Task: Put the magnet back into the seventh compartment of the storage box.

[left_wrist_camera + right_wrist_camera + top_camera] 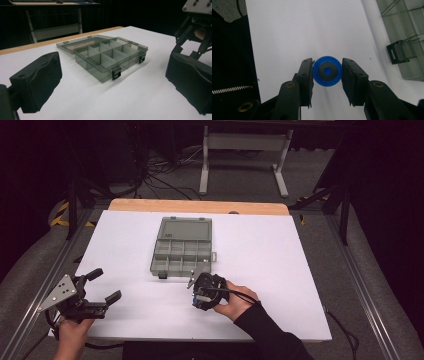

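A: What's the biggest thing you can see?

B: The table point(280, 270). It has a white top, and a strip of wood shows along its far edge.

A: And what's on it?

B: A see-through grey box point(182, 251) sits in the middle. Its lid is open and lies flat behind it. Inside are little walls that cut it into many small rooms. Two black clips sit on its front edge.

A: Where are the person's hands?

B: Both come in from the near side. The left hand holds the left gripper point(102, 287) near the left corner of the table, well apart from the box. Its two black jaws stand wide apart with nothing between them. In the left gripper view the box lies ahead between the jaws, farther off.

A: And the other one?

B: The right gripper point(194, 279) is just in front of the box, near its right front corner. A black cable runs from it over the hand.

A: Is it holding something?

B: Yes! In the right gripper view, its jaws are clamped on a small blue round piece point(327, 71), one pad on each side. The piece has a grey ring and a blue dot in its middle. White table shows behind it, and one black clip of the box is off to the right.
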Available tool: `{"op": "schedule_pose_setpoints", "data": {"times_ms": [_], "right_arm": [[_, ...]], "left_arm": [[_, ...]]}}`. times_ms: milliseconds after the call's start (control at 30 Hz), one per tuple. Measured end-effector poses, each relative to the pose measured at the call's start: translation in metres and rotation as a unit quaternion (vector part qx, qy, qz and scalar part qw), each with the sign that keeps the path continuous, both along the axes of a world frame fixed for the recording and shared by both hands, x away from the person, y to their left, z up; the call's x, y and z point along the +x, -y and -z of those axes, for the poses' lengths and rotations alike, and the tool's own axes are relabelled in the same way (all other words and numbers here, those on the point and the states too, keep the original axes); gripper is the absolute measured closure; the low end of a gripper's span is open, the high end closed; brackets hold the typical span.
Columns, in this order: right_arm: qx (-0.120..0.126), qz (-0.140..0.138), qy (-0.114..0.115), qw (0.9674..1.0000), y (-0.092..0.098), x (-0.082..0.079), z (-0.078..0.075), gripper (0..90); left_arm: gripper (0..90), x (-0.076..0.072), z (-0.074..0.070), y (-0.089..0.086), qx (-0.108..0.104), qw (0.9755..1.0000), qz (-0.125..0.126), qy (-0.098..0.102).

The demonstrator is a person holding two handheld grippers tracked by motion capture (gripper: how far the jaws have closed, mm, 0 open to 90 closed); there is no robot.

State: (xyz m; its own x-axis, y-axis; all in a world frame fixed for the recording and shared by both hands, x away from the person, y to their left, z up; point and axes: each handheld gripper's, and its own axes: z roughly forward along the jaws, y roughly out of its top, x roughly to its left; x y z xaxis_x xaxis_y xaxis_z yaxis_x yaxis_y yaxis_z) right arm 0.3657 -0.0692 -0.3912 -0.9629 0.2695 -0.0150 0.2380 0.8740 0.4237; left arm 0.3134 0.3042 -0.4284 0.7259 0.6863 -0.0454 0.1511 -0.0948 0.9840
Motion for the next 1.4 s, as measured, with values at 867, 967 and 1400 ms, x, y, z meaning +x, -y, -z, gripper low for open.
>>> {"op": "schedule_pose_setpoints", "data": {"times_ms": [867,967,1400], "right_arm": [[0.042,0.028,0.022,0.9985,0.008,0.023,-0.036,61.9],[0.044,0.036,0.024,0.9981,0.008,0.028,-0.039,61.8],[0.047,0.058,0.036,0.9966,0.004,0.056,-0.043,61.9]], "left_arm": [[1.0,0.001,0.001,-0.001,0.001,1.0,0.001,-0.004],[1.0,0.001,0.001,-0.001,0.001,1.0,0.001,-0.004],[1.0,0.001,0.001,-0.001,0.001,1.0,0.002,-0.005]]}}
